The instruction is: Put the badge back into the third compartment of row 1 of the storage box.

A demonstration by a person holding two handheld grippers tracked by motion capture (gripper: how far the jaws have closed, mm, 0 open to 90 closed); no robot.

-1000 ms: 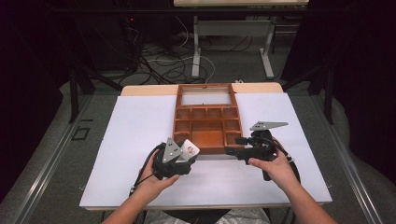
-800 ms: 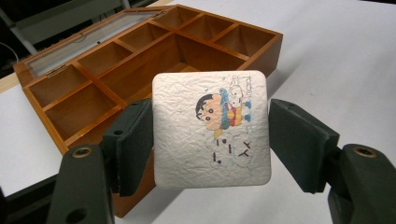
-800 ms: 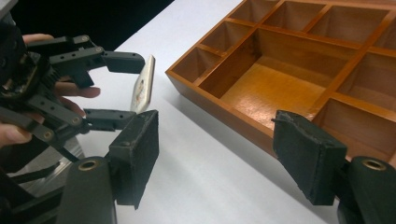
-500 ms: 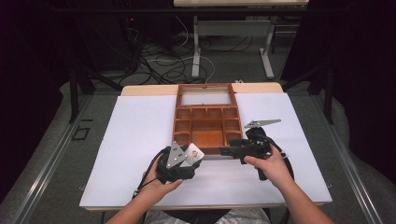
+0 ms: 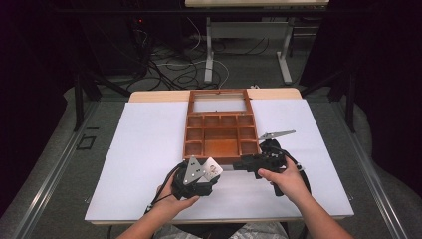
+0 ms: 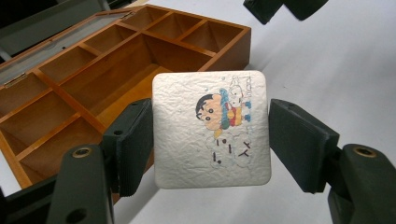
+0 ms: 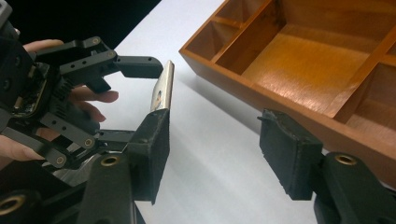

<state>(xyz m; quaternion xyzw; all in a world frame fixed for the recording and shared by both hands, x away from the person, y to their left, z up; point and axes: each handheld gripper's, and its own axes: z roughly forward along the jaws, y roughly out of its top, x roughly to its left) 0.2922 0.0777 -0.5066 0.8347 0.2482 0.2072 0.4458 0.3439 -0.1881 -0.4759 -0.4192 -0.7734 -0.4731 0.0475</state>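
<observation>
A square white tile (image 6: 187, 140) with a cartoon figure printed on it sits between the pads of my left gripper (image 6: 210, 135), which is shut on its two side edges. In the high view that gripper (image 5: 211, 172) holds the tile (image 5: 214, 168) just off the near left corner of a brown wooden compartment box (image 5: 219, 134). My right gripper (image 5: 238, 163) points left at the tile from close by. Its jaws (image 7: 215, 158) have just been closing and stand open with nothing between them. Beyond them the tile (image 7: 162, 88) shows edge-on.
The box (image 7: 303, 51) has several empty compartments and a framed lid lying open at its far side. It rests on a white-covered table (image 5: 139, 149) with bare room to the left and right. Cables and desk legs (image 5: 209, 50) lie on the floor behind.
The right gripper has tilted and edged a little left toward the tile. The left gripper has drifted slightly toward the near edge, still holding the tile.
</observation>
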